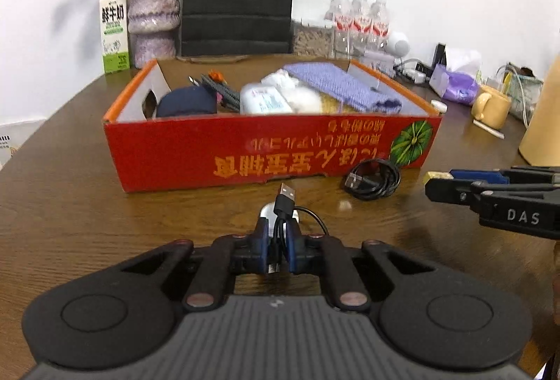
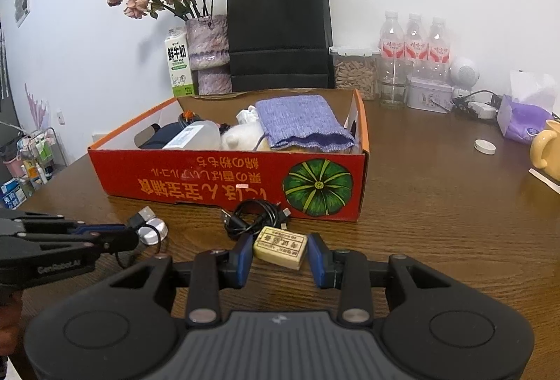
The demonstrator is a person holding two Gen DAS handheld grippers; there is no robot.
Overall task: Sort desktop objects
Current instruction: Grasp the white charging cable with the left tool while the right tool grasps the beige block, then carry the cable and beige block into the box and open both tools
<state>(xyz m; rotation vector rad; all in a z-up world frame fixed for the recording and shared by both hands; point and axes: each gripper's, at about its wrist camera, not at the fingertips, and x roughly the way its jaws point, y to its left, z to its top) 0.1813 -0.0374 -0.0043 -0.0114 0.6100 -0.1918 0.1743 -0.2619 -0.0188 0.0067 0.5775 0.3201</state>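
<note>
A red cardboard box (image 1: 224,152) holds a purple cloth (image 1: 343,82), a white bottle (image 1: 264,99) and other items; it also shows in the right wrist view (image 2: 217,184). My left gripper (image 1: 279,233) is shut on a black USB cable (image 1: 285,201) with a silver puck (image 2: 152,231), just above the table. My right gripper (image 2: 280,257) is open around a beige eraser (image 2: 280,247) on the table, fingers apart from it. A coiled black cable (image 2: 252,217) lies against the box front, also in the left wrist view (image 1: 372,180).
At the back stand a black paper bag (image 2: 280,29), a flower vase (image 2: 208,54), a milk carton (image 2: 178,61), water bottles (image 2: 413,47) and a jar of pellets (image 2: 355,71). A yellow mug (image 2: 546,149), a tissue pack (image 2: 521,121) and a white cap (image 2: 484,146) sit right.
</note>
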